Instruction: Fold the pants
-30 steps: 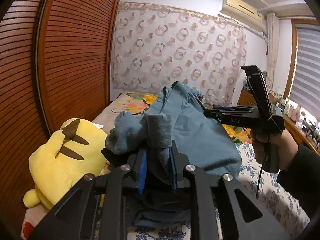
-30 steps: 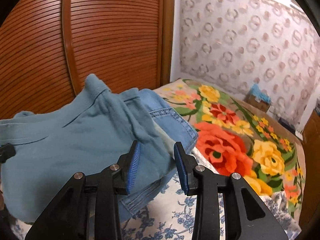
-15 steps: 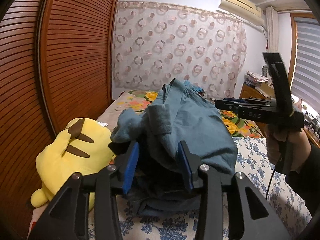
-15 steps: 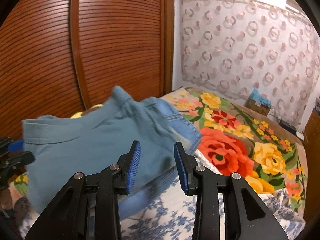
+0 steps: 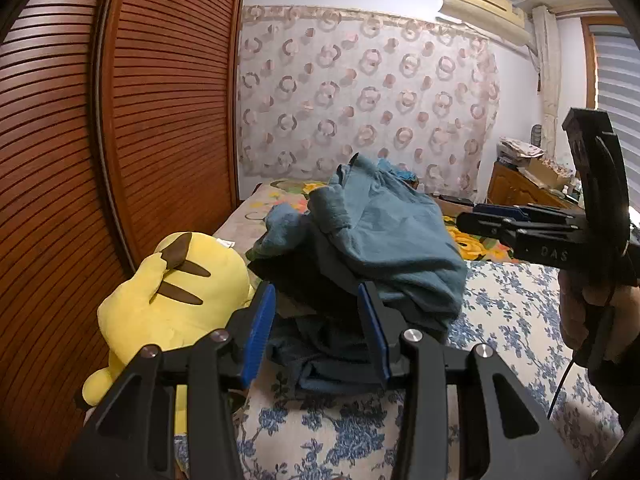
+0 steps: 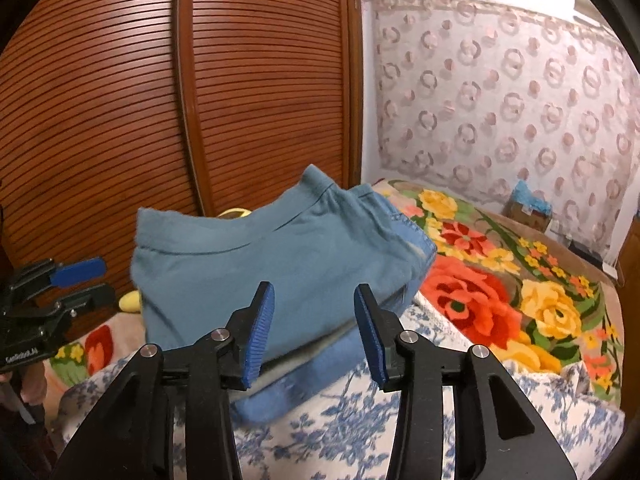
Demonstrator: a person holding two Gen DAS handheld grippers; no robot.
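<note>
Both grippers, left (image 5: 316, 328) and right (image 6: 314, 330), have released the folded blue-grey cotton pants (image 6: 256, 264); the right's fingers are widening, nothing between, the fold seems done

Both wrist views look slightly down, close over the pants (image 5: 384, 240), sharing bed (image 6: 500, 320) and wardrobe (image 5: 168, 92).

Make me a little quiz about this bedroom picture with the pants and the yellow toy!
1. True or false: the left gripper is clamped on the folded teal cotton pants.
2. What lies between the pants and the slatted wooden wardrobe door?
3. The bedsheet under the pants has flowers of which colour: A green, B blue, C black?

Key: 1 false, neither pad touches them; 2 the yellow plush toy; 3 B, the blue-flowered white bedsheet.
</note>
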